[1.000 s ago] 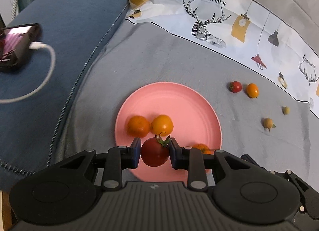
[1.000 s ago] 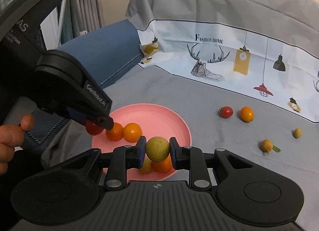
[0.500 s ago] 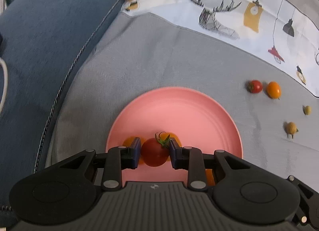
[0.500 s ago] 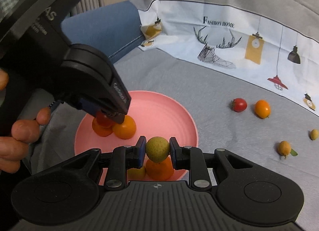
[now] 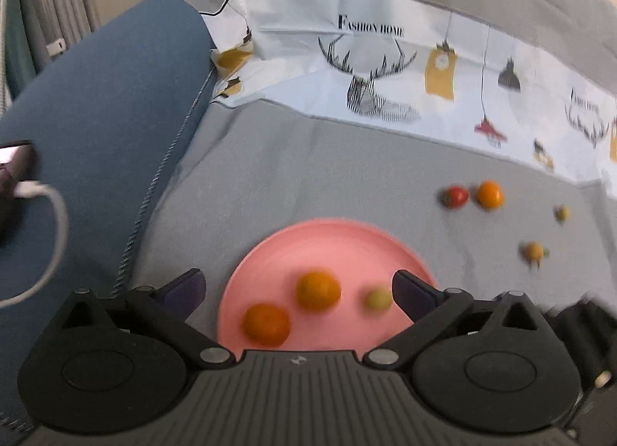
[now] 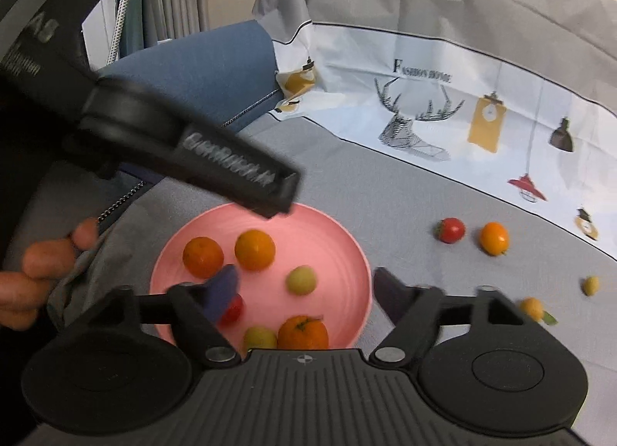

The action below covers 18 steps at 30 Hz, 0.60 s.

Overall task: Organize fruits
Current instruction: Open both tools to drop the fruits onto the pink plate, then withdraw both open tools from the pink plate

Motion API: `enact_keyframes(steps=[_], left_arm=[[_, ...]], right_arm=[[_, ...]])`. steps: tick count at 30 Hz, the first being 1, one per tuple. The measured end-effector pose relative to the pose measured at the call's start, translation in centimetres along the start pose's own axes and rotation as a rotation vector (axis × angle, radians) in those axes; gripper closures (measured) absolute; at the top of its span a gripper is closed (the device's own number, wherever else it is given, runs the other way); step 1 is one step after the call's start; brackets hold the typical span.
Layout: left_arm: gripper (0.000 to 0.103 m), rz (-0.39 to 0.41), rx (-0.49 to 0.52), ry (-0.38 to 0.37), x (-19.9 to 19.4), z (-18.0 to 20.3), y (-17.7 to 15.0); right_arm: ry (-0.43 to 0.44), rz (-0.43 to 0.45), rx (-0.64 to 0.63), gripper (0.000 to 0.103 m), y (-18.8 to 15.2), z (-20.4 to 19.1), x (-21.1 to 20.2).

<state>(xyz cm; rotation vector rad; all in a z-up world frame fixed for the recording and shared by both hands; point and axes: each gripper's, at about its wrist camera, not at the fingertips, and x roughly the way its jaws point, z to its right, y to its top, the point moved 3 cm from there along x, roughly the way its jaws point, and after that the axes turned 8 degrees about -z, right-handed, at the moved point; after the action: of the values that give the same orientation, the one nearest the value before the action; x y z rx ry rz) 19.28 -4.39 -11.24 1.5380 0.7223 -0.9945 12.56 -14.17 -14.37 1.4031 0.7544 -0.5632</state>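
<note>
Both grippers hang over the pink plate [image 6: 349, 249] with jaws spread wide and nothing between them. The left gripper [image 5: 297, 290] frames the plate's near half: in its view two round orange fruits and a small pale green one [image 5: 378, 298] lie between the dark finger tips, below them and untouched. The right gripper [image 6: 304, 292] is likewise wide apart above the plate's near rim; the same green fruit [image 6: 301, 280] lies loose on the plate in the gap, closer to the left finger. The right wrist view shows six fruits on the plate: two oranges [image 6: 203, 256] side by side toward the plate's left edge, a red tomato [image 6: 233, 309] half hidden behind the blue pad of the left finger, and a yellow-green fruit [image 6: 260, 337] beside a stem-marked orange [image 6: 303, 332] at the near rim. The plate is smooth, matte and shallow with a raised lip, resting on grey woven cloth [image 6: 385, 191]. Toward the cloth's right edge lie four more fruits, well apart from the plate: a red tomato [image 6: 450, 230] just beside a glossy orange one [image 6: 494, 238], a tiny yellow-green one [image 6: 590, 285], and a small orange one with a green leaf [image 6: 534, 308]. A blue cushion [image 5: 96, 118] borders the cloth's left edge.
</note>
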Motion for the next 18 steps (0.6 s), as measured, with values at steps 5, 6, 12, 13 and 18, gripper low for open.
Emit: enact_keyframes(steps=[5,6,12,13,18], left_arm=[[0.0,-0.021,-0.014,0.05,-3.3,-1.5,-4.4],[0.0,-0.029,-0.028,0.06,-4.1,-2.0,-5.3],[0.0,-0.064,-0.1,0.104,-7.4,-4.3,-9.6],[0.0,-0.062,-0.105,0.106,-8.0,-4.5,-10.1],[0.0,-0.008,-0.083,0.11,-11.1,-3.8,-12.0]], right_arm=[[0.001,-0.039,0.071,0.013,-1.7,0.4,-3.3],[0.005,-0.052,0.092,0.012,-2.1,0.4,-3.9],[0.015,-0.07,0.174,0.009,-3.9,-0.4,-8.0],[0.009,-0.055,0.164,0.008,-4.0,-0.8,-8.8],[-0.016,0.023,0.081,0.005,-4.3,-2.7,-12.4]])
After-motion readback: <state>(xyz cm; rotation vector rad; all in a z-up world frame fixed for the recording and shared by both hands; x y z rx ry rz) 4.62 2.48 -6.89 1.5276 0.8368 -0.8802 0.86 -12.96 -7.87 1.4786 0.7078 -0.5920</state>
